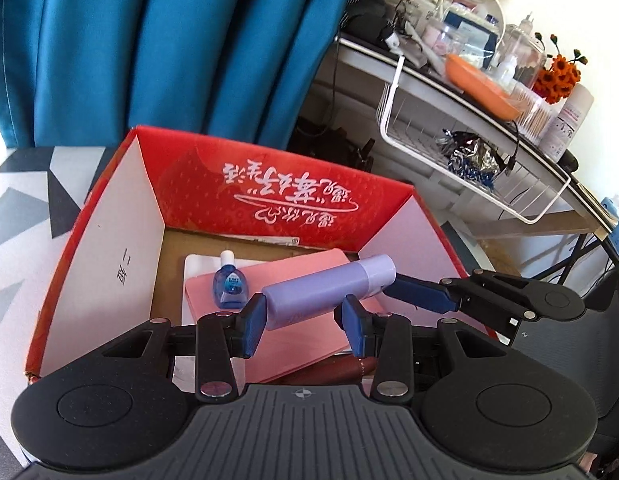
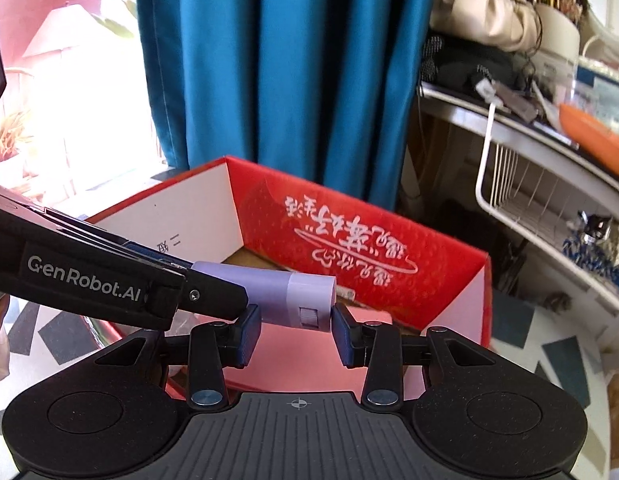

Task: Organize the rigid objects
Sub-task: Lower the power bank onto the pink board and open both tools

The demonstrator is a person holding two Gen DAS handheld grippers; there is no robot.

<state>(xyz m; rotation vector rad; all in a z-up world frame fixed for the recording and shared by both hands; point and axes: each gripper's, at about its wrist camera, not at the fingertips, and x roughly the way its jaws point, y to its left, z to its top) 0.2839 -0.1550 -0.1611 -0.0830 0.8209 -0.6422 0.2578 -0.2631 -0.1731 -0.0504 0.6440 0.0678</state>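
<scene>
— Where's the lilac bottle now?

— Lying level over the red box, above the pink pad. My left claw is clamped on its body and my right claw is pinching the cap end — both narrowed onto it.

— How do I set it down well?

— I'd lower both ends together and aim for 5 o'clock of the little blue dropper, clear of it. Then I'd let go with one claw first.

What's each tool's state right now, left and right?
Left tool: closed on the body of the lilac bottle, above the red box.
Right tool: closed on the same bottle's cap end.
</scene>
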